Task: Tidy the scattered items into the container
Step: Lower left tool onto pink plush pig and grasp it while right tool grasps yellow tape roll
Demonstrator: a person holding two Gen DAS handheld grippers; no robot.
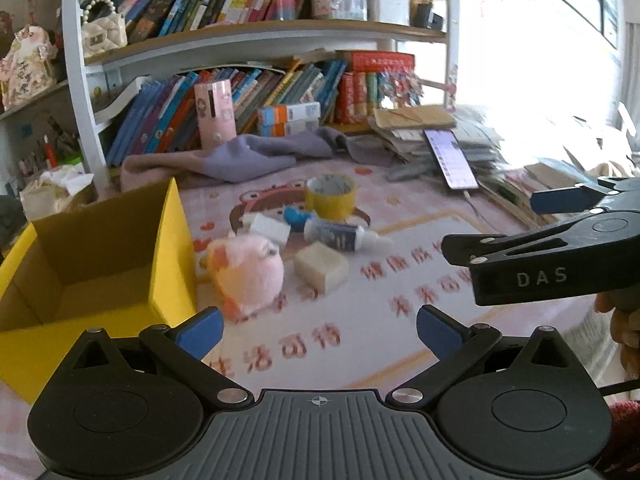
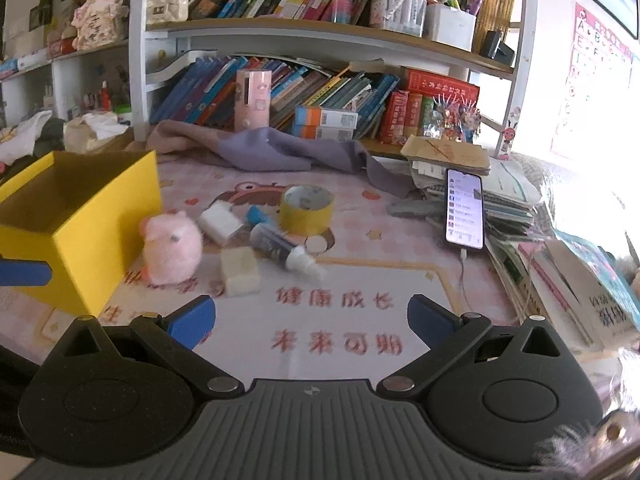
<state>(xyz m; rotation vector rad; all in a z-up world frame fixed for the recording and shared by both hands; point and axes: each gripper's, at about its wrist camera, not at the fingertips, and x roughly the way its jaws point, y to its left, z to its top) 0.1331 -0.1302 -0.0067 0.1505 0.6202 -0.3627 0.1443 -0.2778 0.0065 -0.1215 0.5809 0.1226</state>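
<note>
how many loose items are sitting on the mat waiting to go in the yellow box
6: pink plush beside the yellow box, white block, bottle, white packet, blue item partly hidden, tape roll.

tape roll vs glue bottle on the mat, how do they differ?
The tape roll stands on its flat end, hollow core facing up; the glue bottle lies on its side, white nozzle pointing toward the camera's right. The tape roll is yellow and ring-shaped; the glue bottle is slim, with a dark blue label. The tape roll sits farther back than the glue bottle. Both are on the mat, outside the yellow box.
</note>
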